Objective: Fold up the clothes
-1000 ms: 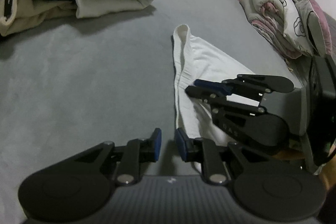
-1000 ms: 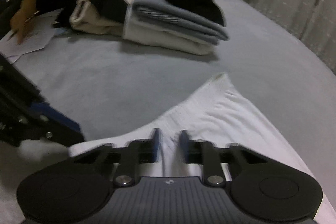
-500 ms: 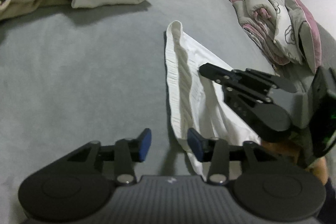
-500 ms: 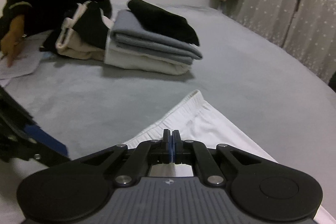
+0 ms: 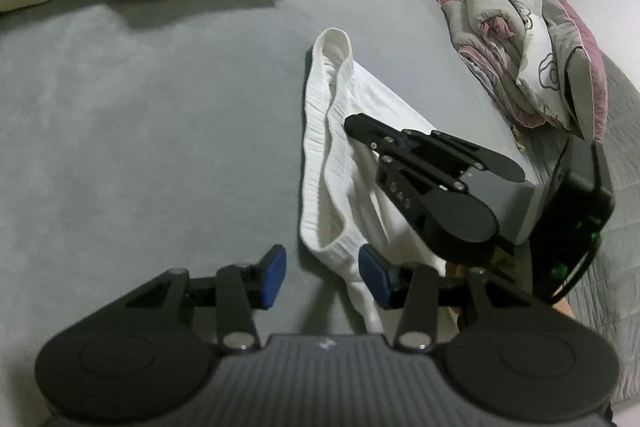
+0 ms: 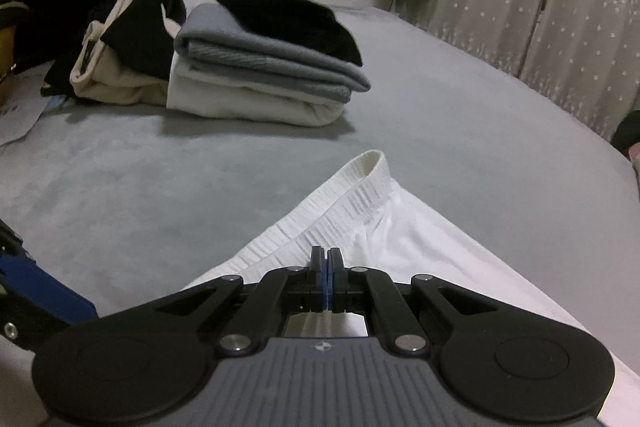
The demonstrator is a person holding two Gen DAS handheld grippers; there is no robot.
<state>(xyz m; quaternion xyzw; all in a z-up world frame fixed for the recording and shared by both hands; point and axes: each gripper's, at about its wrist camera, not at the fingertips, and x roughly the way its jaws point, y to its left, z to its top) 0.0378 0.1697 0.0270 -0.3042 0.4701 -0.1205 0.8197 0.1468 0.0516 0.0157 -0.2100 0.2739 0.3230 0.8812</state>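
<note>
As left tongs [image 5: 320,277] spread wider, right tongs [image 6: 327,277] stay clamped on white garment [image 6: 400,227].

Star-dotted curtains [image 6: 520,7] hang behind; floral bedding [image 5: 532,55] (bundled) lies nearby.

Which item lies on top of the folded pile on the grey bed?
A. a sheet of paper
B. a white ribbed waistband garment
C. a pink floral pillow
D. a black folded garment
D: in the right wrist view the black folded garment rests on the grey folded cloth, which lies over the white folded layer at the bottom.
</note>
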